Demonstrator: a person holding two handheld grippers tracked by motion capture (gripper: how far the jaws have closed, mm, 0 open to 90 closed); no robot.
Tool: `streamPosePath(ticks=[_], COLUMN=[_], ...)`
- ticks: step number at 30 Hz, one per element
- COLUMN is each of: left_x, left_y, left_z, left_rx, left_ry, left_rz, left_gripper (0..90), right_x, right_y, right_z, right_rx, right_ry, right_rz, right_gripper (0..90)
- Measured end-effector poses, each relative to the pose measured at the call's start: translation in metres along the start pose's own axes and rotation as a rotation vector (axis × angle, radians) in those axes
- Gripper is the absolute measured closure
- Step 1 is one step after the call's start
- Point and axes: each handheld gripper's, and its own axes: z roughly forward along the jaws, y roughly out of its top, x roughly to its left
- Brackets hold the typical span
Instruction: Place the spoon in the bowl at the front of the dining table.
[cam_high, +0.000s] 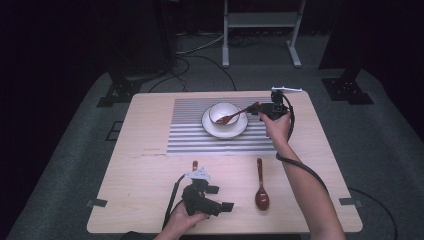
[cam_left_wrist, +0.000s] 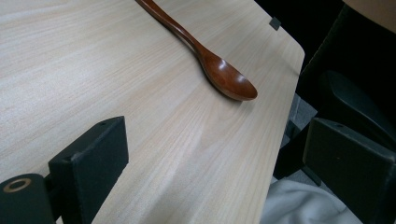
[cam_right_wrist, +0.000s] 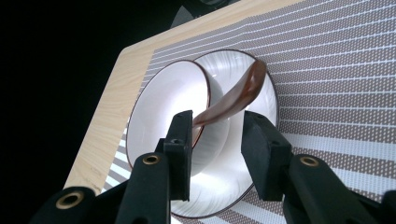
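A white bowl (cam_high: 223, 113) stands on a white saucer (cam_high: 224, 132) on a striped placemat (cam_high: 185, 135). A brown wooden spoon (cam_high: 235, 115) leans with its head in the bowl and its handle out to the right. My right gripper (cam_high: 260, 109) is at that handle's end. In the right gripper view the spoon (cam_right_wrist: 238, 95) lies against one pad of the right gripper (cam_right_wrist: 217, 128) while the other pad stands clear, so the jaws are open. My left gripper (cam_high: 223, 198) rests open near the front edge, nothing between its jaws. A second wooden spoon (cam_high: 261, 187) lies right of it.
The light wooden table (cam_high: 140, 170) carries the placemat at its far middle. In the left gripper view the second spoon (cam_left_wrist: 224, 77) lies ahead of the left gripper (cam_left_wrist: 219, 144), close to the table's rounded corner (cam_left_wrist: 289, 46). A metal stand (cam_high: 260, 30) rises behind the table.
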Motion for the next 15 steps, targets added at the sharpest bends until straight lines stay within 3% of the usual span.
streamPosePath(ticks=[15], left_x=[0.001], left_y=[0.0], left_z=[-0.001], left_rx=[0.001], left_ry=[0.008], left_rz=[-0.001], left_gripper=[5.6], right_x=[-0.001], right_y=[-0.014], right_z=[-0.006], right_rx=[0.045], right_ry=[0.006], right_rz=[-0.034], right_gripper=[58.5])
